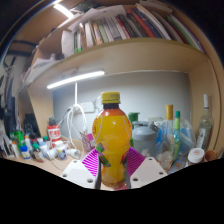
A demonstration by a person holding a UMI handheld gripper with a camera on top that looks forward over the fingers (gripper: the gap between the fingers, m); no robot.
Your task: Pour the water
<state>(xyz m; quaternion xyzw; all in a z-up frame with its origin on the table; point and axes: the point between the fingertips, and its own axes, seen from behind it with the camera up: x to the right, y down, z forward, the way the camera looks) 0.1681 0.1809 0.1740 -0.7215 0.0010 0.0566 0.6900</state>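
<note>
Gripping an orange bottle (112, 140) upright at lower centre, the gripper (114, 168) clamps its 2 fingers on the base, likely readying a pour; bookshelves (110, 30) above.

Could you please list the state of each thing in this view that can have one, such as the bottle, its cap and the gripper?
orange bottle: upright, nearly full of orange liquid, between the fingers.
yellow cap: on the bottle, closed.
gripper: fingers closed on the bottle's lower part, a pad at each side.
tube light: lit, under the shelf.
books: standing and leaning on the upper shelf.
</note>
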